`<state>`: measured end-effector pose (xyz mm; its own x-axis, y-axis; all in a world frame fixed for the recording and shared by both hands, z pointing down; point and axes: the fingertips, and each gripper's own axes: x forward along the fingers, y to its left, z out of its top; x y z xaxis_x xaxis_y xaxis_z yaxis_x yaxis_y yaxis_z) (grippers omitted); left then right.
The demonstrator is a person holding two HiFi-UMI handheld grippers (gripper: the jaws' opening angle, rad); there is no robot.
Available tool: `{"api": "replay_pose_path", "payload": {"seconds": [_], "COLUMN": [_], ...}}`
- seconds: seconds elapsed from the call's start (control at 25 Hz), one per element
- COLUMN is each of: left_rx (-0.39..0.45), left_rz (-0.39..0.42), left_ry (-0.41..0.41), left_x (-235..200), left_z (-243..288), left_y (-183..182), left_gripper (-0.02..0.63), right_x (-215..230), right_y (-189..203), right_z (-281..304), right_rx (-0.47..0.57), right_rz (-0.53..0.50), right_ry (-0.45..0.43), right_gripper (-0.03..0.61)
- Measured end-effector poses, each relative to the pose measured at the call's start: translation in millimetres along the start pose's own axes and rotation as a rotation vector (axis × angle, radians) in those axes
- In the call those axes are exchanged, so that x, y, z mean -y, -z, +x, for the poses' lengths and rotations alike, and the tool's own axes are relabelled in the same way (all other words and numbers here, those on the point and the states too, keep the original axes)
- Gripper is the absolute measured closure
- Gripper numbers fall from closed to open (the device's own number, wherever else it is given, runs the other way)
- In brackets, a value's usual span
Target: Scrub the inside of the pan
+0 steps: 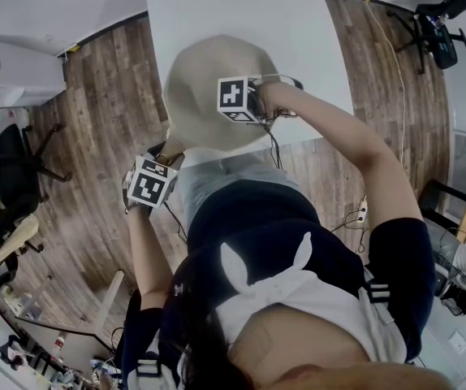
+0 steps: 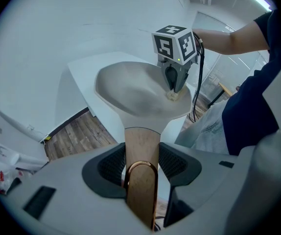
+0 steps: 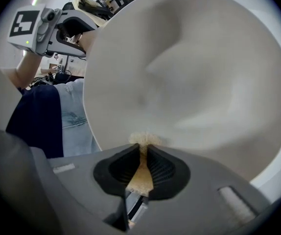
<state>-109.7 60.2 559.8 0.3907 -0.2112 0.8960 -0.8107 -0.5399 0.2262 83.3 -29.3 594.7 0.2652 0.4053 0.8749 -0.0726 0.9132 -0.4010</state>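
The left hand-held gripper clamps the pan by its wooden handle, the right hand-held gripper pinches a scrub pad inside; hard pressing could twist it loose

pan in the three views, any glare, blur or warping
Right gripper view: fisheye, dark corners; the pan carries soft pale sheen, no hard glare; the sponge piece is fuzzy. Left gripper view: same fisheye; the wooden handle close up looks soft. Head view: floor bends strongly, light even.
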Motion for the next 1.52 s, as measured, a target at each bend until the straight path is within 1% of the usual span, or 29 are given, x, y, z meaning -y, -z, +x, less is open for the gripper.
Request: {"api": "replay_pose_path", "payload": {"seconds": [0.2,0.52,0.96,1.12,1.32,1.52], "left_rx": [0.0,-0.003,-0.006,-0.008,-0.012,-0.023], "left_rz": [-0.002,-0.003,-0.006,-0.003,0.002,0.004], "left_ry": [0.001,0.003,0.01,0.012,0.014,0.018], "left_x": [0.2,2.1,2.7,1.1,0.2,-0.6], "left_z": [0.5,1.3,2.0,2.1,0.4,1.4], "left_y": [0.4,-1.4,0.0,0.4,1.6,1.6], "left_gripper": [0.402,0.402,0.402,0.402,0.402,0.402], "right_x": [-15.7,-27.8,-49.2,-56.0,-65.4,-67.3], "right_y": [-8.4,-22.6,-53.9,-65.7,-81.3,-94.9], "right_z": [3.1,6.8,5.2,1.6,-4.5,-7.4], "right_rx": [0.029,0.079,0.155,0.198,0.273,0.33], "right_rz": [-0.015,-0.026,-0.059,-0.066,-0.042,-0.034], "right_ry": [-0.067,-0.112,-0.182,-0.228,-0.291,-0.304], "right_gripper": [0.535,0.535,0.537,0.537,0.537,0.537]}}
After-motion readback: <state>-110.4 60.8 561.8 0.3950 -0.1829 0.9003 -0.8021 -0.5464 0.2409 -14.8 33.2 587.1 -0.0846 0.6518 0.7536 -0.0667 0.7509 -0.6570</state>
